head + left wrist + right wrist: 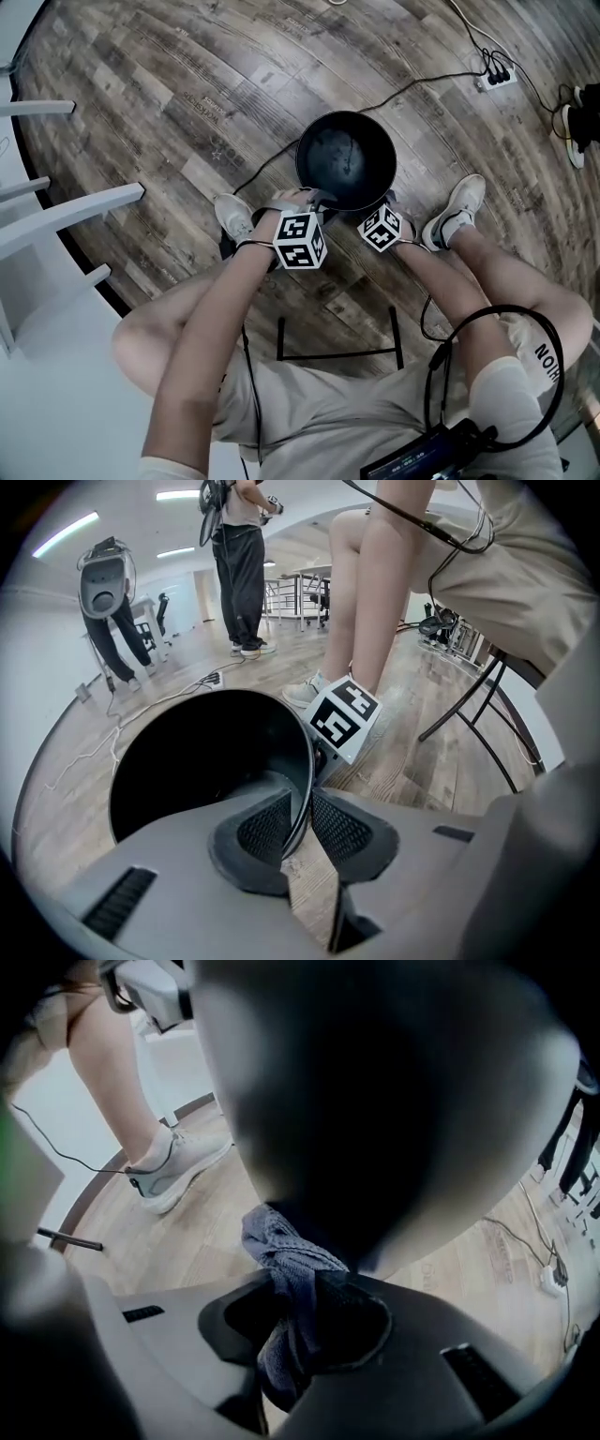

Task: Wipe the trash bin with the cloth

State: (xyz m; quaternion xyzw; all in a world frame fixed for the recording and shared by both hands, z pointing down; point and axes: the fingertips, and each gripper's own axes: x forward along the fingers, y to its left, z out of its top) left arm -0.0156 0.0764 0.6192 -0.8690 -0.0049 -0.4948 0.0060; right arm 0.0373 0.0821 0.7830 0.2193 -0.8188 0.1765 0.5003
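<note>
A black round trash bin [313, 141] stands on the wooden floor between my feet. My left gripper [314, 200] is at its near rim. In the left gripper view the bin's thin rim [307, 761] runs between the two pads, and my left gripper [300, 822] is shut on it. The right gripper [383, 212] sits against the bin's near right side. Seen from the right gripper view, my right gripper [305, 1321] is shut on a grey-blue cloth [281, 1251], and the bunched cloth touches the bin's dark outer wall [394, 1101].
A black cable [412, 86] crosses the floor to a white power strip [495, 79] at the far right. White furniture [56, 225] stands at the left. My shoes [234, 217] [459, 211] flank the bin. Another person [239, 564] stands farther off.
</note>
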